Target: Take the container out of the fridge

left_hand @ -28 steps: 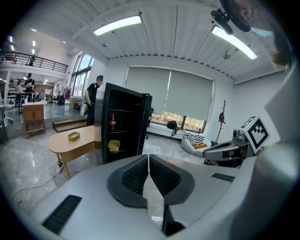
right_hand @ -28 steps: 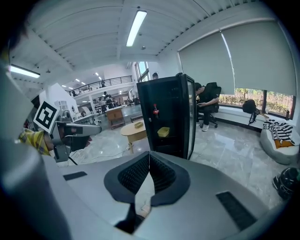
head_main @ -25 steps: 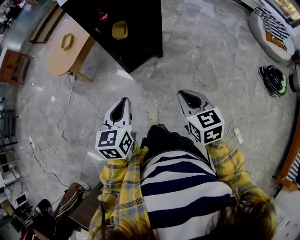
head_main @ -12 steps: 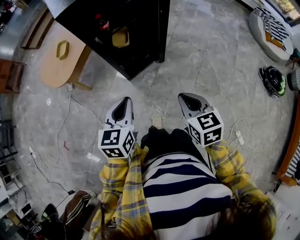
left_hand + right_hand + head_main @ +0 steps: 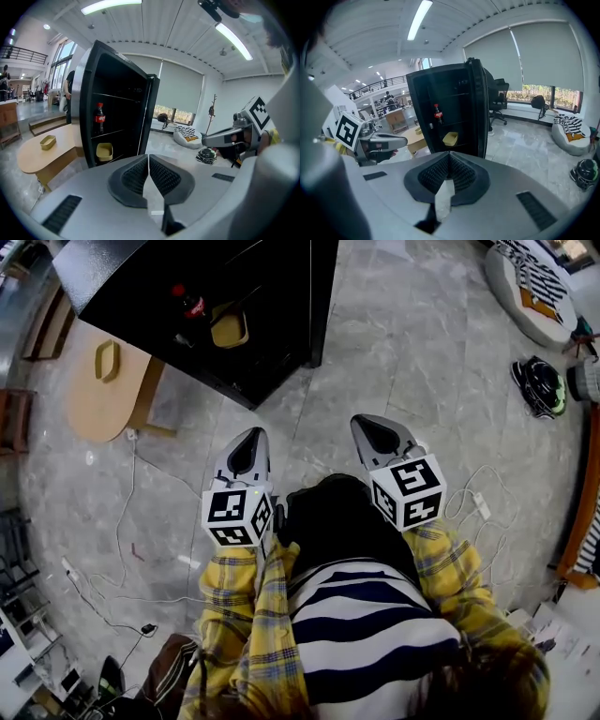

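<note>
Head view: my left gripper [image 5: 246,451] and right gripper [image 5: 375,435] hang over the floor, well apart from the open fridge [image 5: 281,306].
Left gripper view: fingers [image 5: 133,176] pressed together, empty. Yellow container [image 5: 104,151] sits on a fridge shelf below the cola bottle [image 5: 99,118].
Right gripper view: fingers [image 5: 464,176] together, empty.

Fridge [image 5: 272,296] top is cut off by the head view's upper edge. Its inside is so dark that only the yellow container [image 5: 229,331] and a bottle [image 5: 190,304] show, and the container's contents and the bottle's label are too small to tell. The hands holding the left gripper [image 5: 249,435] and right gripper [image 5: 364,424] are hidden behind the grippers' bodies and the plaid sleeves [image 5: 230,606]; the striped beanbag [image 5: 530,282] is cropped at the top right edge, and the far figures [image 5: 386,96] in the right gripper view are too small to make out.
</note>
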Tool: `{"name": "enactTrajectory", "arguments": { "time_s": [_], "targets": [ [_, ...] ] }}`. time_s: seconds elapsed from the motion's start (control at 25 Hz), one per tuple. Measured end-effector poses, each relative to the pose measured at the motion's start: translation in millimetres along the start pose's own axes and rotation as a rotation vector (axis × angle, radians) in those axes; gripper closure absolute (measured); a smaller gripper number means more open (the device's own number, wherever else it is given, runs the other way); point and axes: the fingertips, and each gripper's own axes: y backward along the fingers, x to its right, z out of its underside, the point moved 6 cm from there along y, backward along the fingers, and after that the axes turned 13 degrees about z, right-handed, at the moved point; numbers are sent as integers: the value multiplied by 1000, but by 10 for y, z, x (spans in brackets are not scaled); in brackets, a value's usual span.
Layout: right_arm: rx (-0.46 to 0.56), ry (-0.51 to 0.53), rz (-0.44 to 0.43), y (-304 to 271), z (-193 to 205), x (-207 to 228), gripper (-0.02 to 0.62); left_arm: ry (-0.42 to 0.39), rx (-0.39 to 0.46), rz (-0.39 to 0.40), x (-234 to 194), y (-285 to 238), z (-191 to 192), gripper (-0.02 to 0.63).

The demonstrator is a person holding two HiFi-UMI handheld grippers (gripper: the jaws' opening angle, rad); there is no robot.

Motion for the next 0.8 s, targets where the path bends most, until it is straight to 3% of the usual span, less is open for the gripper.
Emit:
{"name": "enactTrajectory", "arguments": {
  "time_s": [0.28, 0.8],
  "targets": [
    [-53, -26, -28, -342, 69, 37, 568, 17, -56, -8, -221, -298, 16, 583],
    [-115, 39, -97, -1098, 240, 224, 568, -24, -143, -117, -637, -906, 214, 583]
  ]
}}
